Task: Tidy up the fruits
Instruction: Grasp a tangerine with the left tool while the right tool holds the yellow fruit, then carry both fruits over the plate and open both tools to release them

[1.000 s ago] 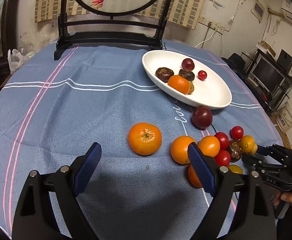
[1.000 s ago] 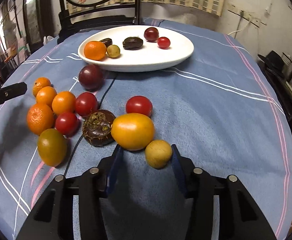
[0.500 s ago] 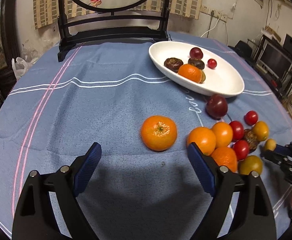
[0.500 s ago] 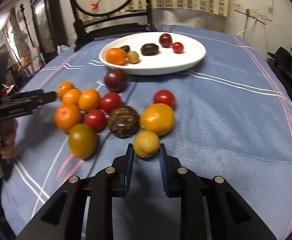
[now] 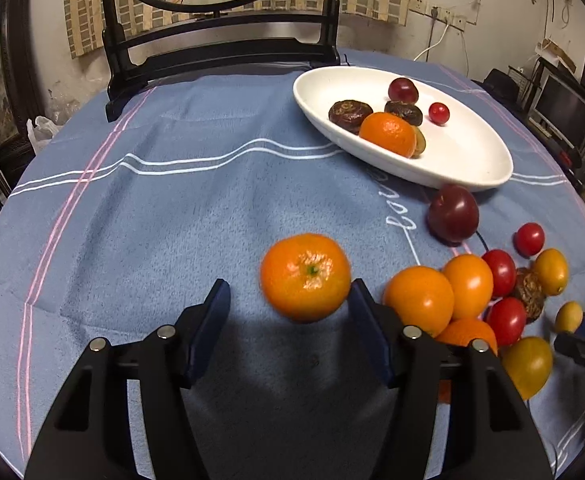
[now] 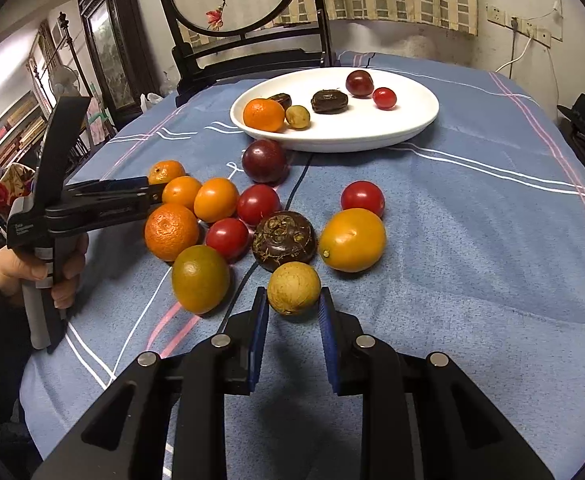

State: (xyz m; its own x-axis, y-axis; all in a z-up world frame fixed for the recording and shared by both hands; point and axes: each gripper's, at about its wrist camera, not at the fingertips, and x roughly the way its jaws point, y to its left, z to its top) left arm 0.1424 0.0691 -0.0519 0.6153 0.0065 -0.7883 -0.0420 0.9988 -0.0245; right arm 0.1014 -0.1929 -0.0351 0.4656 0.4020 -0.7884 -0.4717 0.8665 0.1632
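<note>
The left gripper (image 5: 288, 300) is closing around a round orange tangerine (image 5: 305, 277), its pads not yet clamped. The right gripper (image 6: 293, 306) clamps a small tan round fruit (image 6: 294, 288) between its 2 blue pads.
</note>
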